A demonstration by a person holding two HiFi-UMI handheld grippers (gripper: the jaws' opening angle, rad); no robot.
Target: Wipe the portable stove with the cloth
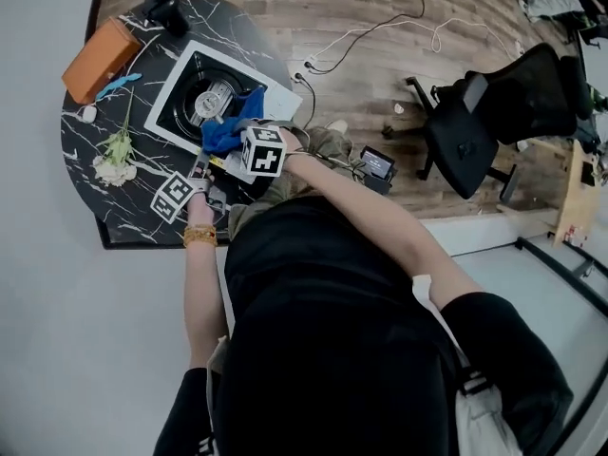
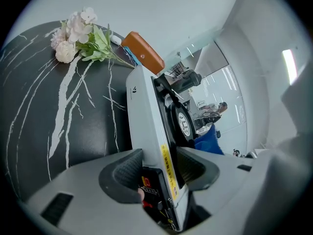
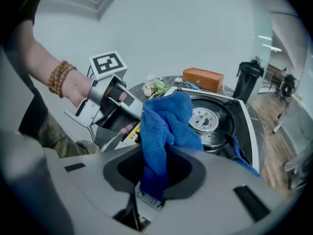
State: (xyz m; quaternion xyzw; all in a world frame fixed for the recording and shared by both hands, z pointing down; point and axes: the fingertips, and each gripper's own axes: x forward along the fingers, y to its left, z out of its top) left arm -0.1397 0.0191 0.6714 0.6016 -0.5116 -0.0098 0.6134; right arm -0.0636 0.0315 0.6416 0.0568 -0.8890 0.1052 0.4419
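Note:
The white portable stove [image 1: 180, 79] with a black top and round burner stands on the black marble table [image 1: 95, 198]. My left gripper [image 1: 198, 171] clamps the stove's near corner. In the left gripper view its pads [image 2: 129, 170] press both faces of the stove's white edge [image 2: 146, 111]. My right gripper [image 1: 239, 141] is shut on the blue cloth [image 1: 226, 131], which lies bunched on the stove's near side beside the burner. In the right gripper view the cloth [image 3: 166, 121] stands up out of the jaws in front of the burner [image 3: 205, 119].
On the table lie an orange case [image 1: 100, 58], a spray of white flowers [image 1: 116, 155] and a black object [image 1: 163, 8] at the far edge. A black office chair [image 1: 494, 122] and white cables [image 1: 380, 31] are on the wooden floor to the right.

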